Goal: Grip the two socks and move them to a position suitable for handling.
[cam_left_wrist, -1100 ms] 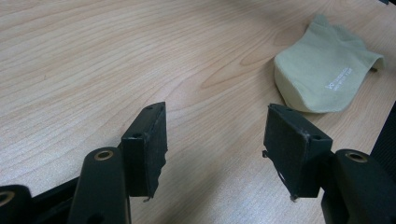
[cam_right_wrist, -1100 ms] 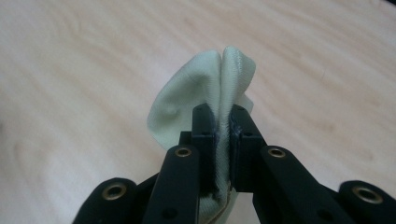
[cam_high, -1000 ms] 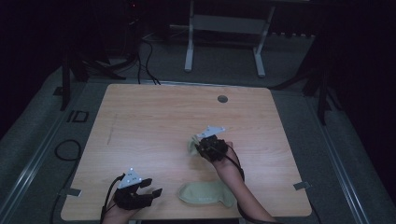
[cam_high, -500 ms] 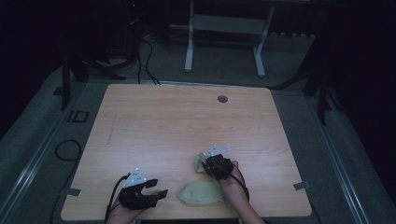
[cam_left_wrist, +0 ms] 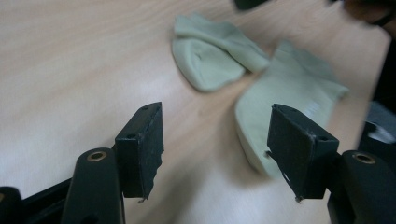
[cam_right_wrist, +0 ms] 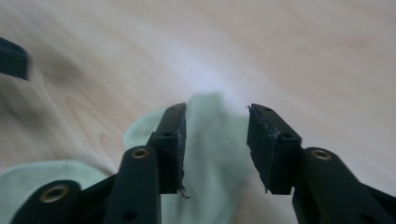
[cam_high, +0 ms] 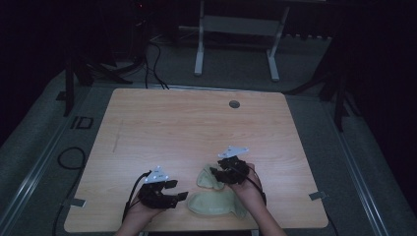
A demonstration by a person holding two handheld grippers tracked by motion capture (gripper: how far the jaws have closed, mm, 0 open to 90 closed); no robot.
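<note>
Socks: pale green, soft, lying crumpled.

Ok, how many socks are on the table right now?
2. One pale green sock, folded, lies under the right claw, whose jaws stand open around it. The other sock lies flat near the table's front edge, just right of the open left claw. None seem hidden.

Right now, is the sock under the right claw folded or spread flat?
Folded: the farther sock is doubled over itself, one layer lying across the other.
</note>
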